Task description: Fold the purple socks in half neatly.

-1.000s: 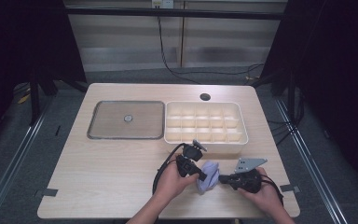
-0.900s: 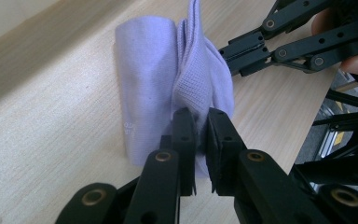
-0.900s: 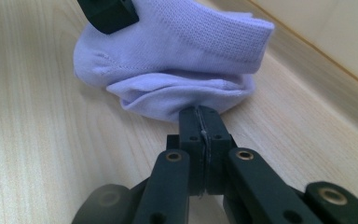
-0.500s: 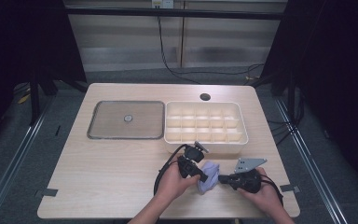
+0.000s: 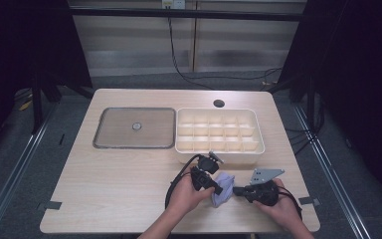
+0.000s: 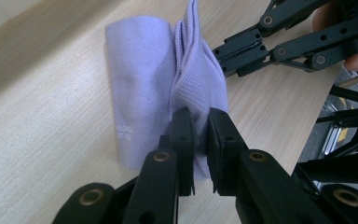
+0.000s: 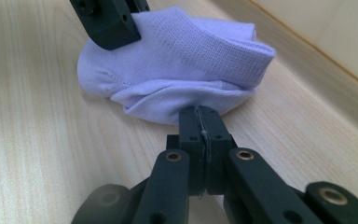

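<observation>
A pale purple sock lay bunched on the table, near its front edge. The left hand-held gripper and right hand-held gripper each pinched its fabric from opposite sides.

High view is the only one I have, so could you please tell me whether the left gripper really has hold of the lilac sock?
Observer: Yes. In the left gripper view, the left gripper is pinched on an upright fold of the sock.
Operator: Thank you. Does the right gripper hold it too?
Observer: In the right gripper view, the right gripper is shut on the sock's near edge, with a thin sliver of fabric between its pads.
Operator: Is the sock lifted off the surface?
Observer: No, the bundle's underside rests on the table.
</observation>
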Demonstrator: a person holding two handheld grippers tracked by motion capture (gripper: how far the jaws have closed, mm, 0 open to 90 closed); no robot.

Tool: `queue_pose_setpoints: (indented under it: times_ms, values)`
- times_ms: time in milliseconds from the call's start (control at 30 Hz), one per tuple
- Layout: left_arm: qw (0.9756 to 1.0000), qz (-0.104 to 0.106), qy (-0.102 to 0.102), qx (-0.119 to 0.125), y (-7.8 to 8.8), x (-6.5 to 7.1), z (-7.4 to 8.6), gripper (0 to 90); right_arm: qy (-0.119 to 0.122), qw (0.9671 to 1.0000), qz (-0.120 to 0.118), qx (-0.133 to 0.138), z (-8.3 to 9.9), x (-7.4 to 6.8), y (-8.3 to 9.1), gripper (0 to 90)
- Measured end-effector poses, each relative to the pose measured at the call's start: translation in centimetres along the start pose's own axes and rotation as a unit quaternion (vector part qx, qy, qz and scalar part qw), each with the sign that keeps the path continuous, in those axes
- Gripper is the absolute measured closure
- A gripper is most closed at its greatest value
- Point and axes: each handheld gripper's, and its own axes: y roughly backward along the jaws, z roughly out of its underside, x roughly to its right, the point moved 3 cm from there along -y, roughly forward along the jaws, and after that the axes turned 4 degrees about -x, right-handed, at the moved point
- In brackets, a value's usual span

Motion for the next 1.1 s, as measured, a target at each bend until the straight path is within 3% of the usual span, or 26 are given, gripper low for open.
queue_pose_setpoints:
  times_ms: [233,533,1000,1100]
  values:
    - [1.0000,0.004,0.000,0.003,0.2,0.0,0.1,78.6,0.000,1.0000,-0.001,0.000,0.0,0.0,0.0,89.0]
    - [0.9996,0.008,0.011,0.025,0.9,-0.4,0.0,76.2,0.003,1.0000,-0.001,0.000,0.0,0.0,-0.1,89.0]
    - [0.9993,-0.017,0.010,0.033,1.0,-0.8,-0.1,78.8,0.005,1.0000,-0.001,0.001,0.0,0.0,-0.1,89.1]
    - [0.9995,-0.008,0.008,0.031,0.8,-0.7,-0.1,79.1,0.005,1.0000,-0.002,0.001,0.0,0.0,-0.1,89.0]
